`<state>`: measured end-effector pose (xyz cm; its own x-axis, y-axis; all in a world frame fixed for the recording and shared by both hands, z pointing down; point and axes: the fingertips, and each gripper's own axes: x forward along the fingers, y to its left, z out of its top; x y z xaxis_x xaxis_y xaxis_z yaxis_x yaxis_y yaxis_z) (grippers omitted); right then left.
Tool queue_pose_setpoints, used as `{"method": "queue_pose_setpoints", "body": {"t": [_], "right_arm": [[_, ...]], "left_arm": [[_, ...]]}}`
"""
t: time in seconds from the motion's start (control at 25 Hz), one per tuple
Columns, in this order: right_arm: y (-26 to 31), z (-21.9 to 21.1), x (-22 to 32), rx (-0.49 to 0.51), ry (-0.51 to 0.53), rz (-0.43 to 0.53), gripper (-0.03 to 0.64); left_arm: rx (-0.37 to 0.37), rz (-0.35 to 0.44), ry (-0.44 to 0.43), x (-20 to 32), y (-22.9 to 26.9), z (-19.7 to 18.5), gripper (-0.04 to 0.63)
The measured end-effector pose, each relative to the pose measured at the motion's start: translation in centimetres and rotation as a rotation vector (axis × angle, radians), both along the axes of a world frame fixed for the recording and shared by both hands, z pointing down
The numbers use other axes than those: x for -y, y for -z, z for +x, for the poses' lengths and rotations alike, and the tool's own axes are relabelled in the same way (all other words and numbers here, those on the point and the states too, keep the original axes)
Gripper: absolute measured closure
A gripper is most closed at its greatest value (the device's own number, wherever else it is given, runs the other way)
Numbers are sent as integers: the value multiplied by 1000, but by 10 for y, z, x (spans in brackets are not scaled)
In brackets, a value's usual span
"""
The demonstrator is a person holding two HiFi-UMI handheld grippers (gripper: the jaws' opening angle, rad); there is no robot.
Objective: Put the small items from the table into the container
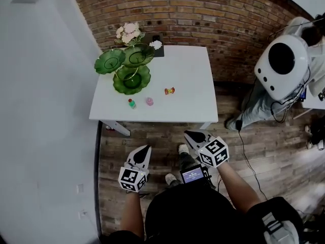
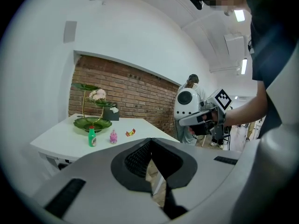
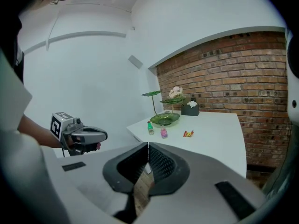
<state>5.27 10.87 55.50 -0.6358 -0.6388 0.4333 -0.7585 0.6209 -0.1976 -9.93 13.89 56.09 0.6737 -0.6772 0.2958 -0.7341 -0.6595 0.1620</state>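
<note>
Hidden or unclear: print on the three small items too small to read. Contents of dark box (image 1: 158, 49) at the far edge not identifiable. Legs of white square tabletop (image 1: 188, 75) mostly concealed beneath it. Person with white domed pack (image 1: 282, 64) cut off at the right edge of the head view.

Pose: left hand-held gripper (image 1: 146, 149) at lower centre-left of the head view, jaws closed tip to tip, nothing between them, tip aimed up-frame toward the tabletop. Right hand-held gripper (image 1: 189, 134) at lower centre-right, likewise closed and empty, tip angled up-left. Both over wooden plank floor (image 1: 152, 136), short of the tabletop's near edge, touching nothing.

Task items: small green bottle with red cap (image 1: 131, 103), small pink bottle (image 1: 150, 101) and red-and-yellow wrapped sweet (image 1: 169, 90) on the near left part of the tabletop, apart from one another. Green three-tier leaf-shaped dish stand (image 1: 132, 79) just beyond them, upper left of the tabletop.

Edges and room: white wall (image 1: 45, 111) close along the tabletop's left side, brick wall (image 1: 203, 14) behind. Right half of the tabletop bare.
</note>
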Motion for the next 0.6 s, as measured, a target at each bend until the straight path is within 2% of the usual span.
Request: {"method": "queue_pose_setpoints", "body": {"t": [0.6], "right_arm": [[-12,-1,121,43,69,-20,600]], "left_arm": [[3,-6,67,113,4,13,586]]}}
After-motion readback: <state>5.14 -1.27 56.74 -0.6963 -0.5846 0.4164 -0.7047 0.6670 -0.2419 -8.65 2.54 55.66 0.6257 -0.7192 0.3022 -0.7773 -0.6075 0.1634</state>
